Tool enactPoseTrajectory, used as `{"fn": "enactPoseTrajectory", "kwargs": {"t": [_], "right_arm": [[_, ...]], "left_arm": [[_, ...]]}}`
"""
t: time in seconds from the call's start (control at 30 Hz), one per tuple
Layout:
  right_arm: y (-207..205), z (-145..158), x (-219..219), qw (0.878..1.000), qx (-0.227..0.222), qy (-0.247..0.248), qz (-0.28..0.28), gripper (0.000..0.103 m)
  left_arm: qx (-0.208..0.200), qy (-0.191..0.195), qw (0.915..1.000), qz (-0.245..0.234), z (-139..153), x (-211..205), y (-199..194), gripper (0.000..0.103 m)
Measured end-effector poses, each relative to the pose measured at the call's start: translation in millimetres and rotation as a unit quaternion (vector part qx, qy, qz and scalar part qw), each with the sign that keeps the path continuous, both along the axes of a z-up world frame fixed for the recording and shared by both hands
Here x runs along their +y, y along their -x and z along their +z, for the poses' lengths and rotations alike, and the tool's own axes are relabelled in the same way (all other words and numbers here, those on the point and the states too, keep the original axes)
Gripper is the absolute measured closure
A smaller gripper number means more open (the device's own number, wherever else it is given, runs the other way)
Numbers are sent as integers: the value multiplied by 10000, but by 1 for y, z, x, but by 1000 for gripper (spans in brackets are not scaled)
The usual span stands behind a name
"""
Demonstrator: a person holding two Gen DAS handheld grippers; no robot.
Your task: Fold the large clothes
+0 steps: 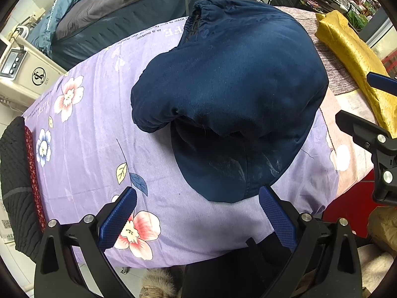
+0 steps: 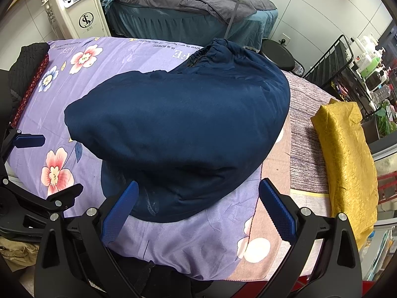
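Navy garment [image 1: 230,94] lay folded, its lower layers hidden; sheet [image 1: 94,149] read "is a flower"; left tool [image 1: 197,214] and right tool [image 2: 198,209] gaped wide, empty.

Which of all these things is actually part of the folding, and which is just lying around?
Part of the job:
- navy garment, folded over on the floral sheet
- left claw, open
- right claw, open

Just lying about:
- yellow cloth
- black quilted item
- white machine
- spare bed
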State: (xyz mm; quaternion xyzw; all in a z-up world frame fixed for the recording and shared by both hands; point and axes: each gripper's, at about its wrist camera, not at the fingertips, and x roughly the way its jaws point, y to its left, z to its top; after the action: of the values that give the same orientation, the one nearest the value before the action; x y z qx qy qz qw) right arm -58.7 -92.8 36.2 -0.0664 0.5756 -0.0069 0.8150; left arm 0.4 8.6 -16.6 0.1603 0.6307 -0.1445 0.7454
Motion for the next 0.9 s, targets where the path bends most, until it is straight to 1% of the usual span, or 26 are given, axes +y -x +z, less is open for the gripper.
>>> {"fn": "enactPoseTrajectory", "kwargs": {"t": [0.67, 0.73, 0.8, 0.9], "right_arm": [[3, -3, 3, 10000, -6, -6, -4, 7], [3, -2, 2, 10000, -27, -4, -33, 7], [4, 1, -1, 9998, -119, -47, -125, 7], [6, 5, -11, 9988, -302, -133, -357, 7]], "left_arm": [[25, 14, 10000, -15, -1, 2, 1, 6], [0, 73, 10000, -7, -2, 5, 0, 6], [-148, 273, 9995, 26, -3, 14, -2, 6], [-317, 397, 9987, 99, -11, 32, -5, 6]]}}
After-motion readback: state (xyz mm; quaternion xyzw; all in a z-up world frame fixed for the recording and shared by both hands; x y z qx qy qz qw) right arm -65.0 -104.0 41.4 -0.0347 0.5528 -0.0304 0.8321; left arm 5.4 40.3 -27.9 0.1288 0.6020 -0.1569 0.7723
